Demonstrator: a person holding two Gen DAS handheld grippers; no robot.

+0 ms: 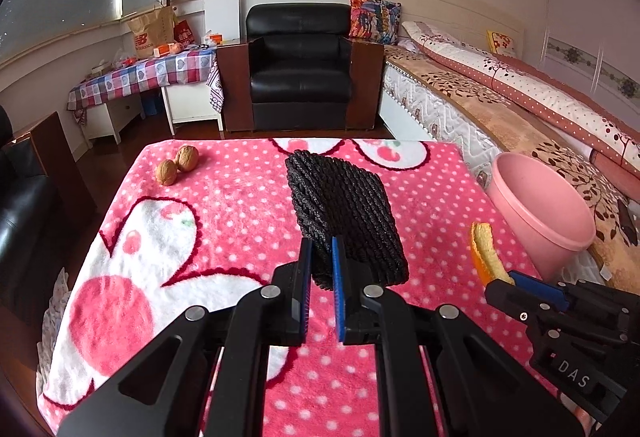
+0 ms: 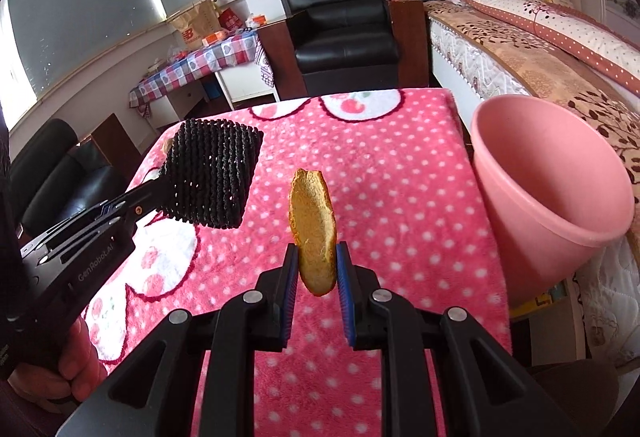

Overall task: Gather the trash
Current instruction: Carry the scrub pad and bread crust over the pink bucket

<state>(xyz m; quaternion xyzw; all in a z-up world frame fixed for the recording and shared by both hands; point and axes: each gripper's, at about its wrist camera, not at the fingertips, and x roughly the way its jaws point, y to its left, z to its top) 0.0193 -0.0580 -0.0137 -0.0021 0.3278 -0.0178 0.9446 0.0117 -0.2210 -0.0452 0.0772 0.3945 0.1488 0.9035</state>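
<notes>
My left gripper (image 1: 322, 257) is shut on a black foam fruit net (image 1: 344, 209) and holds it above the pink dotted blanket (image 1: 224, 205). The net also shows at the left of the right wrist view (image 2: 212, 173). My right gripper (image 2: 317, 261) is shut on a piece of orange peel (image 2: 314, 229), held upright above the blanket. The peel also shows in the left wrist view (image 1: 486, 253), with the right gripper (image 1: 516, 283) below it. A pink bin (image 2: 552, 197) stands off the table's right edge, right of both grippers; it also shows in the left wrist view (image 1: 540, 209).
Two walnuts (image 1: 178, 163) lie at the blanket's far left corner. A black armchair (image 1: 300, 65) stands beyond the table, a bed (image 1: 500, 97) to the right, a checkered side table (image 1: 148, 73) at the far left.
</notes>
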